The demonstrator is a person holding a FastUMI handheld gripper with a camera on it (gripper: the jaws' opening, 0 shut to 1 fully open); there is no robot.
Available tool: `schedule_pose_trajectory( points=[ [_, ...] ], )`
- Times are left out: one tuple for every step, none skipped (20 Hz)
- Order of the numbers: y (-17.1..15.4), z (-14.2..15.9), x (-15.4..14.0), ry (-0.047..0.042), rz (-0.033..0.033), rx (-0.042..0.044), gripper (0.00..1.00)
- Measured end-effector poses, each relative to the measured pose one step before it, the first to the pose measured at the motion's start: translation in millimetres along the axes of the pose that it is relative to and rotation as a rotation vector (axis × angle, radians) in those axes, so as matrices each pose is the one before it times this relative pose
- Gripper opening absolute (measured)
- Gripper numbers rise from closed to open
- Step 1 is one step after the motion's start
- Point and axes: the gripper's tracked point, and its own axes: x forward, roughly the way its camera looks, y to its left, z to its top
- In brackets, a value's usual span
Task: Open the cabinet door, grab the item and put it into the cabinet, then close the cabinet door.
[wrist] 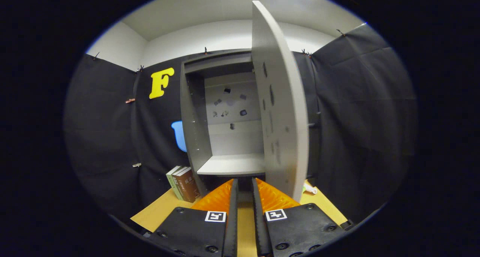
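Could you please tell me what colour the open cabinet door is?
The cabinet door is plain light grey, seen in the gripper view.

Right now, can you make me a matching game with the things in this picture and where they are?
Things:
1. cabinet door
2. books
3. gripper
4. shelf

Places or states:
A. standing left of the cabinet's foot
B. swung open
C. bare, inside the cabinet
D. fingers slightly apart, holding nothing, pointing at the cabinet

Pairs: 1-B, 2-A, 3-D, 4-C
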Motion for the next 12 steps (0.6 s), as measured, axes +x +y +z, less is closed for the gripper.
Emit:
schedule_pose_trajectory(
  points=[
    [9.29, -7.88, 2.68, 0.02674, 0.00127, 0.00456, 0.24],
    [7.66, -9.21, 3.65, 0.02888, -0.00888, 0.00208, 0.24],
    [5.57, -10.28, 1.66, 0.03509, -0.01109, 0.00399, 0.23],
    [7.53, -10.56, 4.56, 0.033, -0.00522, 0.00492, 0.24],
    [8.38, -13.26, 2.11, 0.03324, -0.00787, 0.00332, 0.3],
    [4.98, -12.56, 4.17, 0.02675, -0.0283, 0.00366, 0.39],
    [3.47, -11.97, 5.07, 0.022, -0.02078, 0.01557, 0.39],
    [6.74, -12.76, 5.76, 0.02267, -0.02417, 0.02072, 0.38],
    [4.66, -12.94, 5.67, 0.0286, -0.02114, 0.01674, 0.38],
    [7.07, -19.57, 9.79, 0.04364, -0.02016, 0.00854, 0.41],
    [0.33, -17.54, 3.15, 0.05433, -0.0267, 0.00301, 0.45],
    [1.6, -14.85, 5.69, 0.04137, -0.02103, 0.00004, 0.48]
  ],
)
